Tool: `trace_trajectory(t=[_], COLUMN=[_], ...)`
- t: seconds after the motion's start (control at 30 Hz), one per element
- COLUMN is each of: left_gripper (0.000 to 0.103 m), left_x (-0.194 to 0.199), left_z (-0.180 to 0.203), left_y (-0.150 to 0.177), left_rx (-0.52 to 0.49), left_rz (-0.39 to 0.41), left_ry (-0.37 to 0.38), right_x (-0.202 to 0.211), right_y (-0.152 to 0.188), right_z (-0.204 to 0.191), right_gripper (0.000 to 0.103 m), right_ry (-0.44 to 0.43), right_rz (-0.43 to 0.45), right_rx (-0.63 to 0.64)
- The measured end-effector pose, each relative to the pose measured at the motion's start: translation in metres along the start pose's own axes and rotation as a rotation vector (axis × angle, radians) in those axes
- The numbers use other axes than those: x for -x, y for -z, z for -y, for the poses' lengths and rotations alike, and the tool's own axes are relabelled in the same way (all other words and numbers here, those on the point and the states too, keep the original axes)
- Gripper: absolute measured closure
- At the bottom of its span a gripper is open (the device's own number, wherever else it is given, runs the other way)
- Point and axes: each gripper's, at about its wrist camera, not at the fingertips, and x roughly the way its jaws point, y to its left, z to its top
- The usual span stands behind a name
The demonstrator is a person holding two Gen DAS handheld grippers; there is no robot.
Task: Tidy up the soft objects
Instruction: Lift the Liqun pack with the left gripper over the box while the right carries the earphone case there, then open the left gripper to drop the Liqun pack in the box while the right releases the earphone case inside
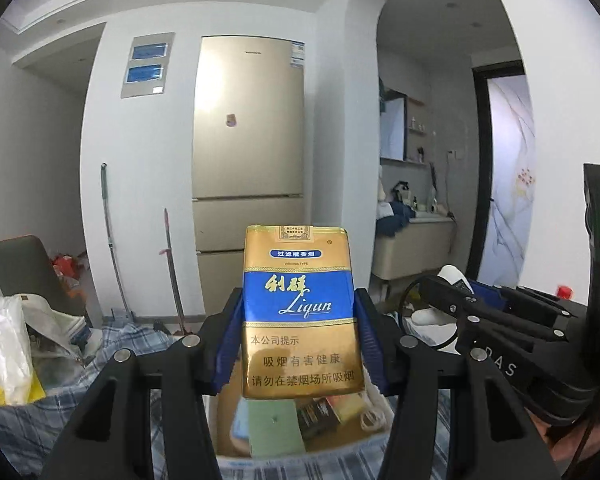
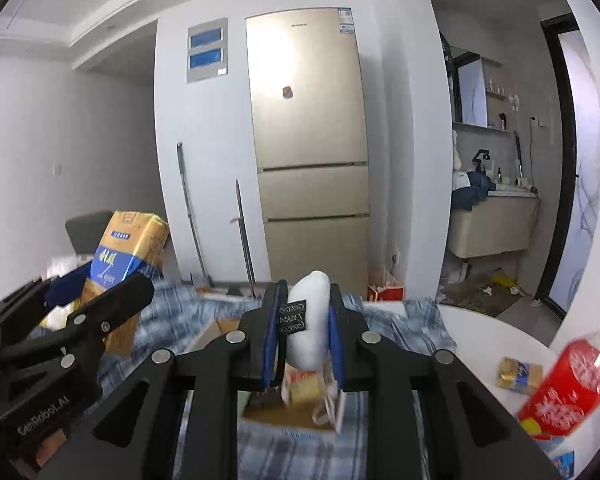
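Note:
My left gripper [image 1: 300, 320] is shut on a gold and blue soft cigarette pack [image 1: 300, 312], held upright above an open cardboard box [image 1: 292, 432] with several small items inside. The pack also shows at the left of the right wrist view [image 2: 124, 248]. My right gripper [image 2: 304, 328] is shut on a white soft pouch with a black label [image 2: 308, 316], held above the same box [image 2: 284, 416]. The right gripper shows at the right of the left wrist view [image 1: 440, 284].
A blue plaid cloth [image 2: 400, 320] covers the surface under the box. A white round table [image 2: 480, 340] at right holds a red bottle [image 2: 568, 376] and a small pack [image 2: 518, 374]. Plastic bags [image 1: 8, 340] lie at left. A fridge [image 1: 248, 140] stands behind.

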Motion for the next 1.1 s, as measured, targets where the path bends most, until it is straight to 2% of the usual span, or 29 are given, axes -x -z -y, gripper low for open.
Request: trace_trajectory(t=[0.13, 0.3, 0.5, 0.63, 0.73, 0.9, 1.1], left_gripper=[0.048, 0.048, 0.048, 0.048, 0.048, 0.048, 0.046], left_x=[-0.017, -0.039, -0.075, -0.090, -0.102, -0.118, -0.136], left_z=[-0.010, -0.022, -0.036, -0.039, -0.045, -0.052, -0.056], left_y=[-0.003, 0.010, 0.038, 0.055, 0.064, 0.079, 0.096], left_rx=[0.008, 0.024, 0.061, 0.055, 0.065, 0.075, 0.072], left_rz=[-0.017, -0.065, -0.186, -0.233, -0.260, -0.298, -0.365], left_ry=[0.003, -0.015, -0.029, -0.046, -0.053, -0.052, -0.043], right_x=[-0.019, -0.039, -0.074, -0.092, -0.103, -0.120, -0.131], right_y=[-0.007, 0.011, 0.042, 0.063, 0.076, 0.095, 0.107], right_z=[0.001, 0.001, 0.002, 0.010, 0.015, 0.017, 0.013], right_gripper=[0.082, 0.082, 0.082, 0.082, 0.082, 0.082, 0.082], right_ry=[0.003, -0.001, 0.017, 0.001, 0.008, -0.053, -0.099], right_rz=[-0.009, -0.047, -0.154, -0.242, -0.274, -0.376, -0.438], right_rx=[-0.024, -0.020, 0.010, -0.013, -0.009, -0.029, -0.057])
